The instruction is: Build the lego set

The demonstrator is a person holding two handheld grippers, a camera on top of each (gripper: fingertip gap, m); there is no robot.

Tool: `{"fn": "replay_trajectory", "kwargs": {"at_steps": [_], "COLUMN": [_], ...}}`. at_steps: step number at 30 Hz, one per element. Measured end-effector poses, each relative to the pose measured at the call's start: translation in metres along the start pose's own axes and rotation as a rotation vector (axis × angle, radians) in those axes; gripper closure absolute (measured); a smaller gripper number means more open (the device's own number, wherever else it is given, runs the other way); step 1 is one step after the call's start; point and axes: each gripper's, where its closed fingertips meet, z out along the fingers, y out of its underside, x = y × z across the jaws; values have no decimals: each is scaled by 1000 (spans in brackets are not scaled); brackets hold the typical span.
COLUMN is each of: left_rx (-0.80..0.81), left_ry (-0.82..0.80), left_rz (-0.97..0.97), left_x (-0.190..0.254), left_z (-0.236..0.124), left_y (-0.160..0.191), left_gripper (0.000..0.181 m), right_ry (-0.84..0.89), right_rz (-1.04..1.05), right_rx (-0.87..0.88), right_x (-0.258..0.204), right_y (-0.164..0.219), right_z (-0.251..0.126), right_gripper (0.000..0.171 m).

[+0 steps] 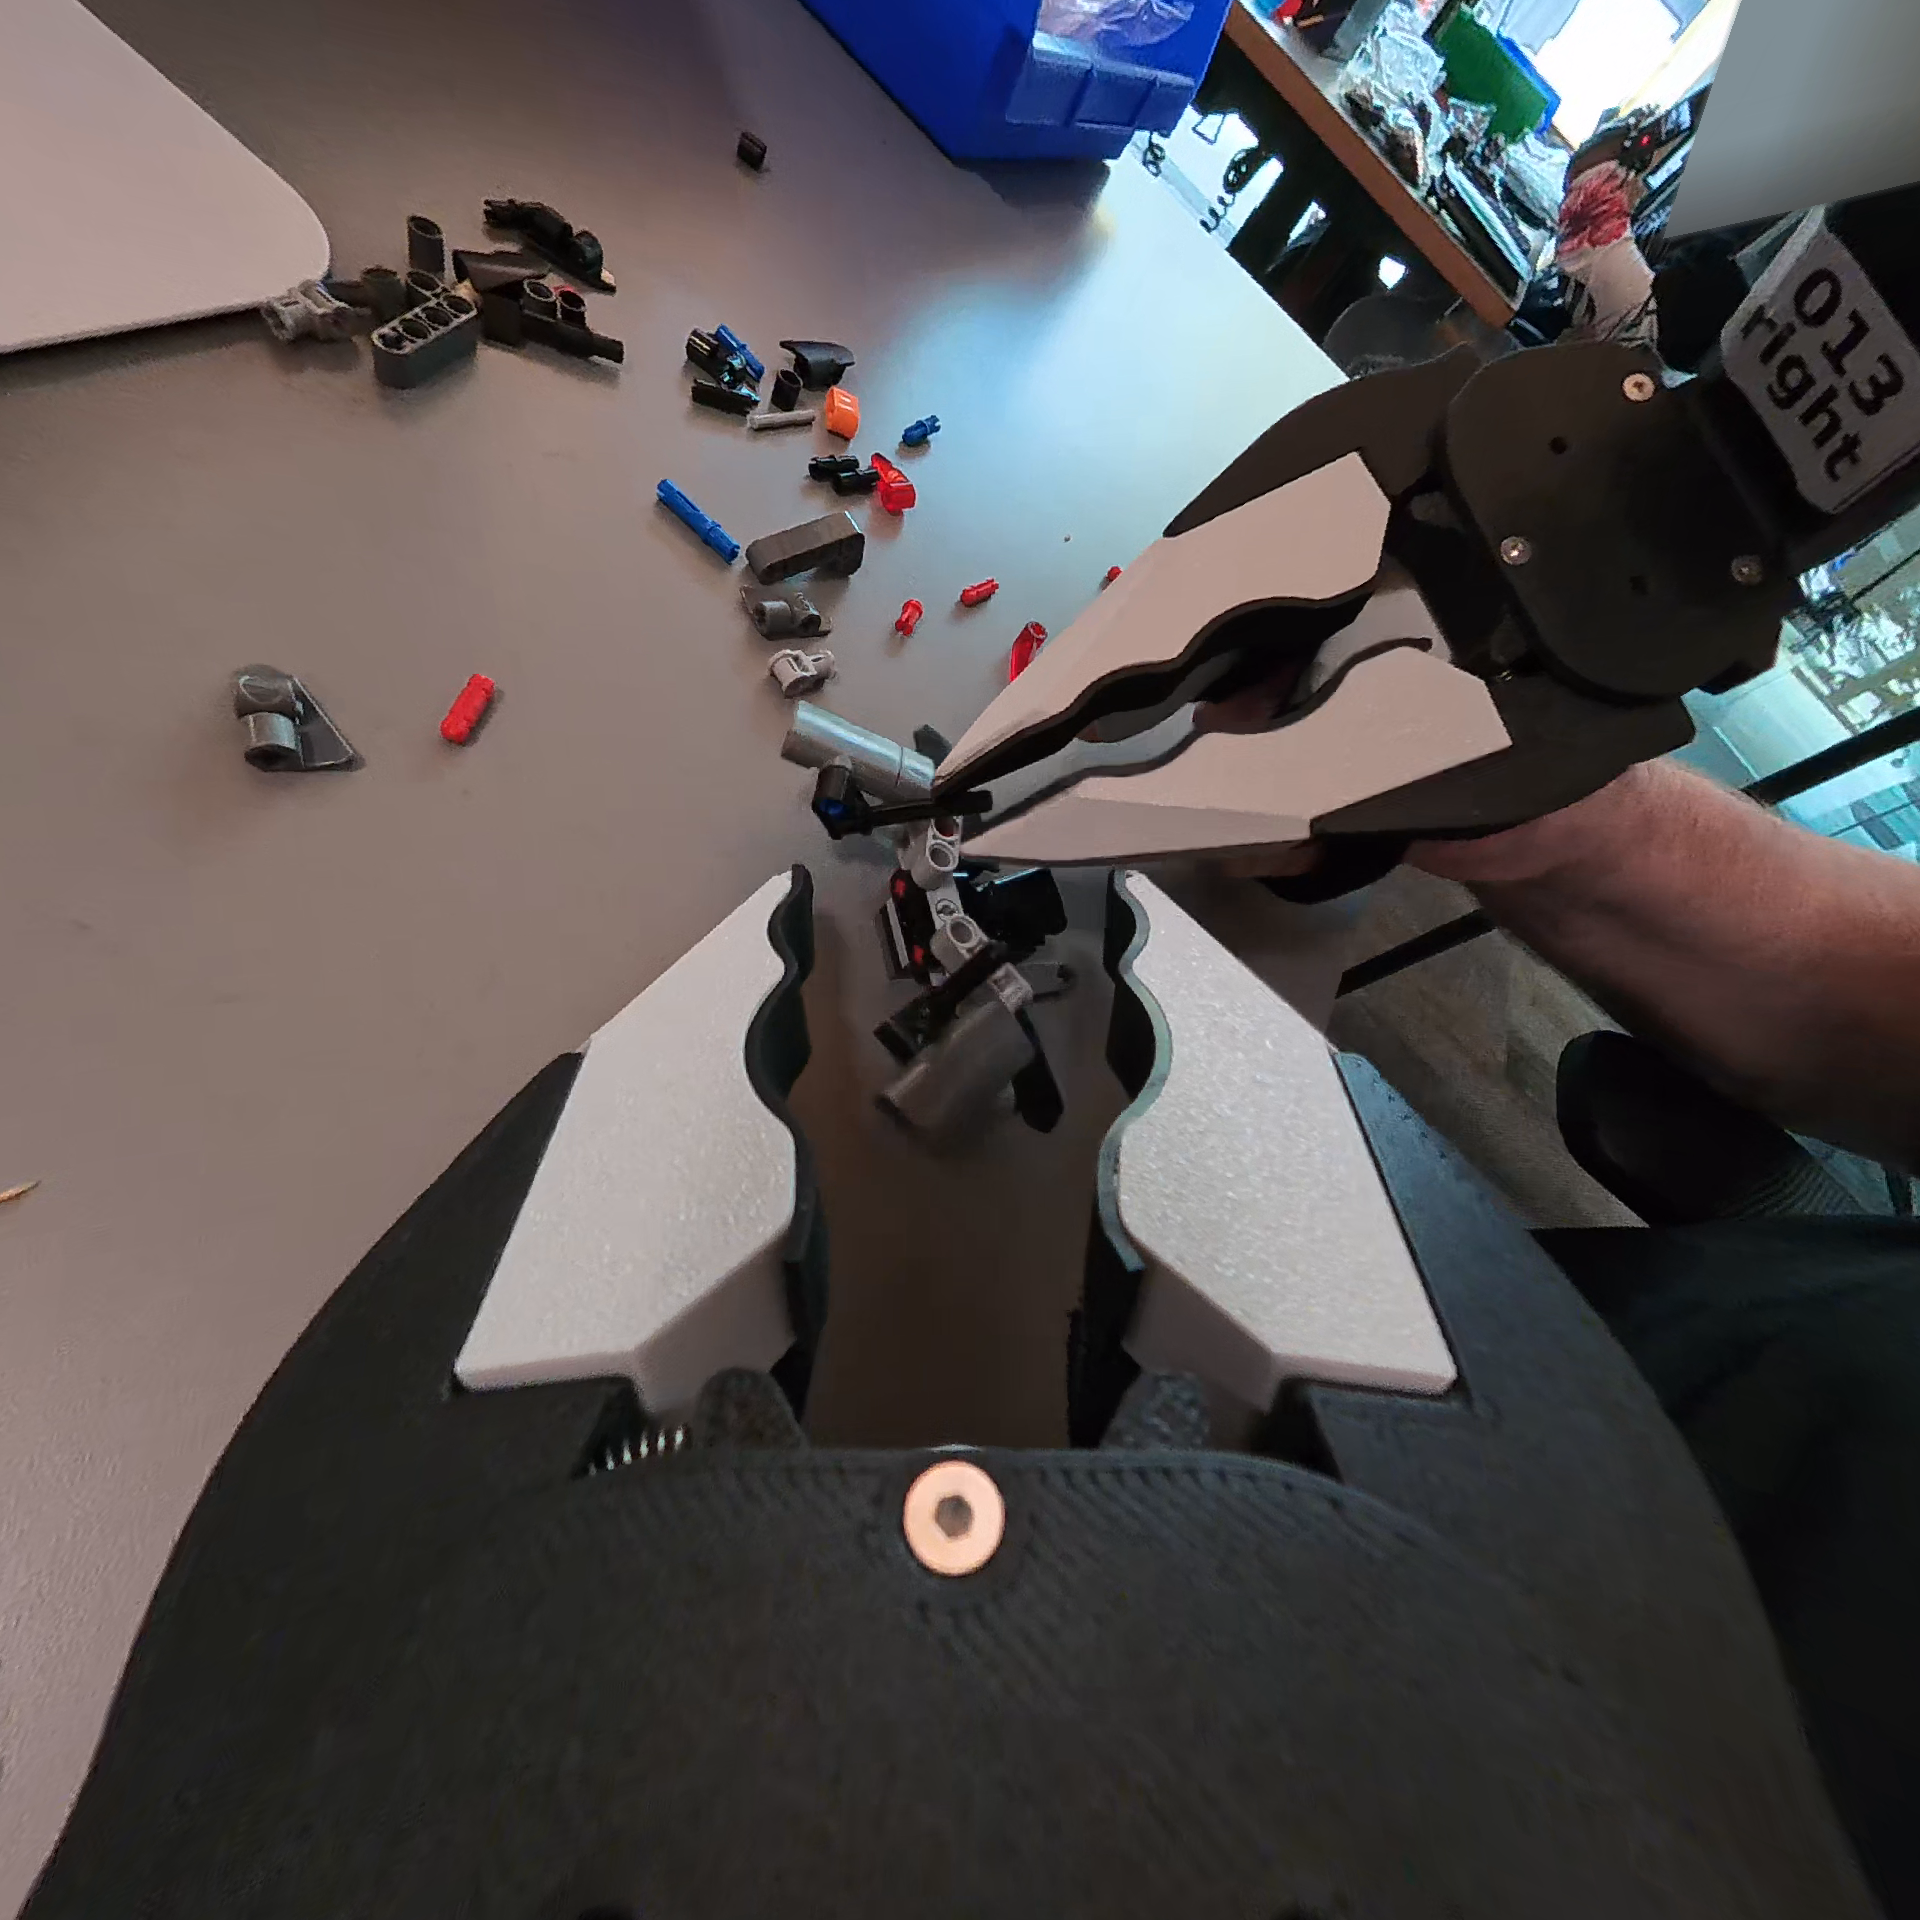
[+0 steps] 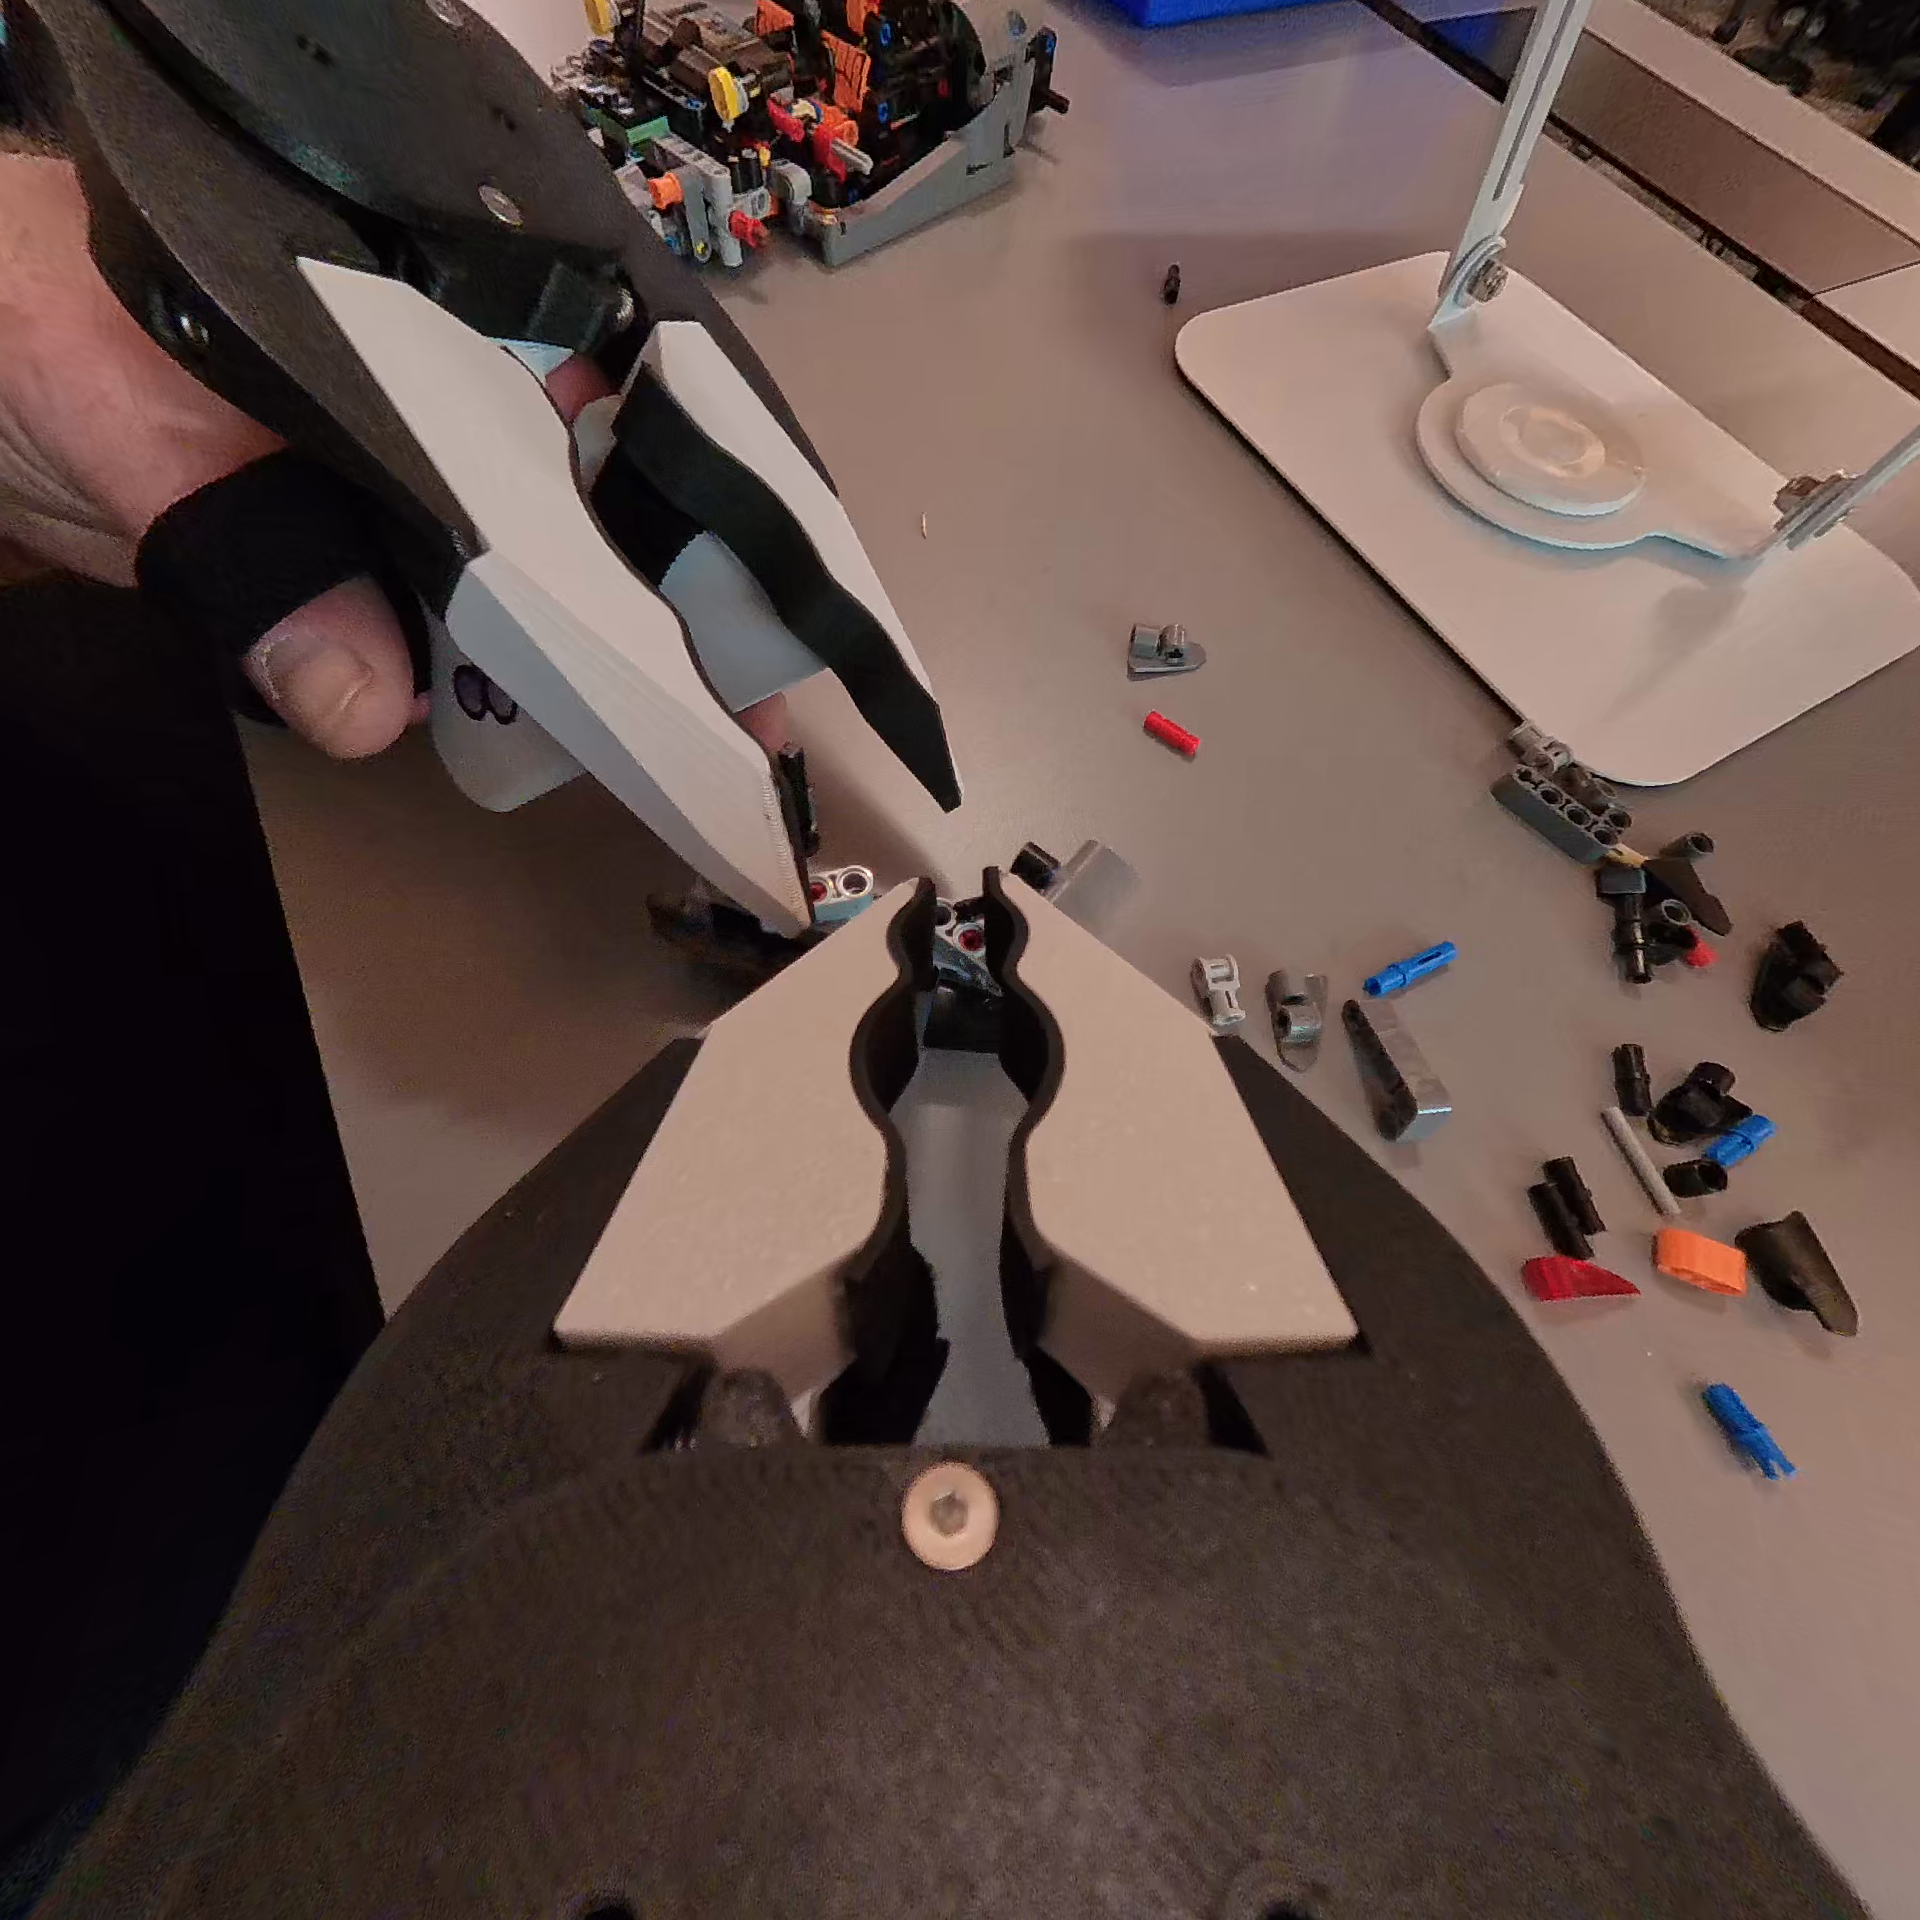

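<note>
A small grey, black and red lego sub-assembly [image 1: 951, 1023] lies on the grey table [image 1: 312, 987] between the fingers of my left gripper [image 1: 956, 894], which is open and holds nothing. My right gripper [image 1: 951, 816] reaches in from the right, just above the sub-assembly's far end. It is shut on a thin black axle [image 1: 894, 816] with a blue-and-black piece at its free end. A grey cylinder piece [image 1: 857, 746] lies just behind. In the right wrist view my right gripper [image 2: 958, 891] is nearly closed over the sub-assembly [image 2: 961, 940], and the open left gripper [image 2: 873, 852] comes in from the upper left.
Loose black, grey, blue, red and orange pieces [image 1: 748, 374] [image 2: 1683, 1143] are scattered over the table. A large part-built lego model [image 2: 810, 104] stands far off. A white stand base [image 2: 1558, 540] [image 1: 125, 156] and a blue bin [image 1: 1018, 73] sit at the back. The table edge [image 1: 1247, 312] runs on the right. The grippers are tip to tip, or close to it. The large part-built lego model [image 2: 810, 104] is about equally far from each gripper, around 30 cm.
</note>
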Motion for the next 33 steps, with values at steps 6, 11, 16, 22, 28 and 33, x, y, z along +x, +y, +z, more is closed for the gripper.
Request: {"fn": "replay_trajectory", "kwargs": {"at_steps": [6,11,16,22,28,33], "left_rx": [4,-15,-5,-36,-27,-31], "left_ry": [0,-9,-5,-59,-93,-121], "left_rz": [7,76,174,255,327,367], "left_x": [-3,0,5,0,-1,-5], "left_z": [0,1,-1,3,4,4], "left_y": [-3,-3,-8,-4,-8,-9], "left_gripper": [123,124,129,138,139,142], "right_ry": [1,-28,-163,-301,-422,-446], "right_rz": [21,54,224,354,383,352], "right_rx": [-1,-17,-41,-192,-246,-314], "right_x": [1,8,14,6,2,3], "right_y": [1,4,7,23,16,17], "right_z": [-13,-27,-31,-13,-7,-2], "right_gripper": [149,134,103,91,107,118]}}
